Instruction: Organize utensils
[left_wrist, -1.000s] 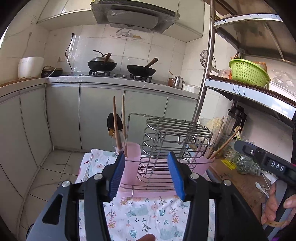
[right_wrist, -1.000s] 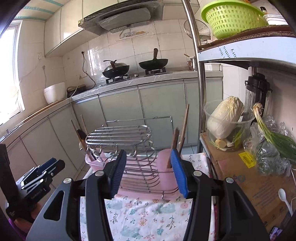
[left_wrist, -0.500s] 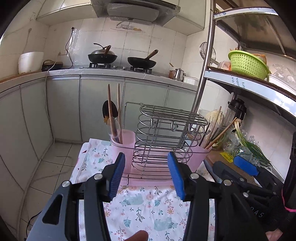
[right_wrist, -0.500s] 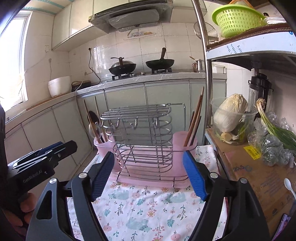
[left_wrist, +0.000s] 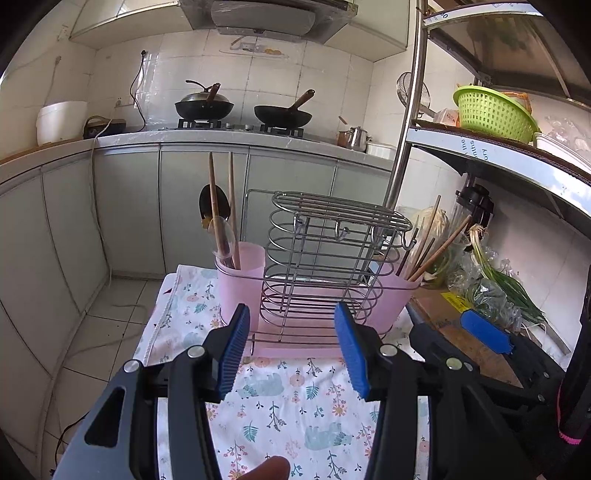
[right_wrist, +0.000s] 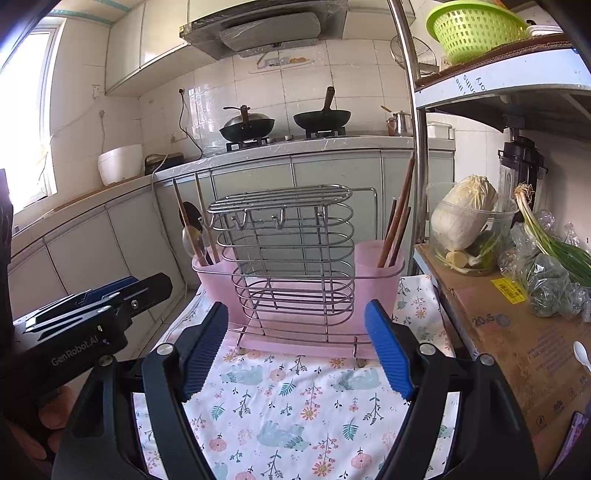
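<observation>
A wire rack (right_wrist: 284, 258) is set in the middle of a tray (right_wrist: 295, 345) on a cloth (right_wrist: 295, 413) spread over the bench. A cup (right_wrist: 210, 273) with spoons (right_wrist: 194, 236) is placed at the rack's left end, and a cup (right_wrist: 376, 266) with chopsticks (right_wrist: 399, 218) at its right end. A box (right_wrist: 517, 332) is seen to the right of the cloth. Two pans (right_wrist: 321, 118) are kept on the stove behind.

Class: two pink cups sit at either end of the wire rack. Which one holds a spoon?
The left-hand pink cup: a clear spoon and a dark one stand in it with sticks. The right-hand pink cup holds only chopsticks.
</observation>
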